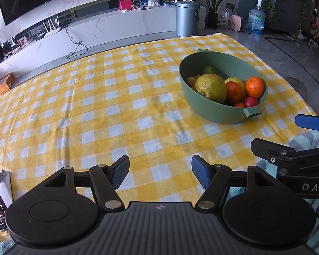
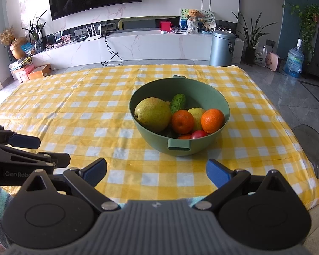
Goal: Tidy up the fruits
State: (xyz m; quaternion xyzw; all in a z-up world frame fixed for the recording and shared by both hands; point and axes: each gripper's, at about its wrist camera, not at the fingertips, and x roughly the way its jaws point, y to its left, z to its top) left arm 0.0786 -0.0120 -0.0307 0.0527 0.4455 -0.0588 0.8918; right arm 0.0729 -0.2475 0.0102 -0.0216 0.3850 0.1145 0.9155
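All visible fruit lay inside round green plastic bowl [image 2: 179, 114] toward yellow-checked tablecloth's [image 2: 74, 110] right edge; none loose; left gripper [image 1: 160, 173], right gripper [image 2: 156, 173] agape, empty

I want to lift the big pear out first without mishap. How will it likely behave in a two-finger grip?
The pear looks like the largest fruit in the green bowl, so probably heavy for the pads. Its smooth, rounded skin could slip or twist between the fingers. It leans against an orange, which may roll into the gap once the pear lifts.
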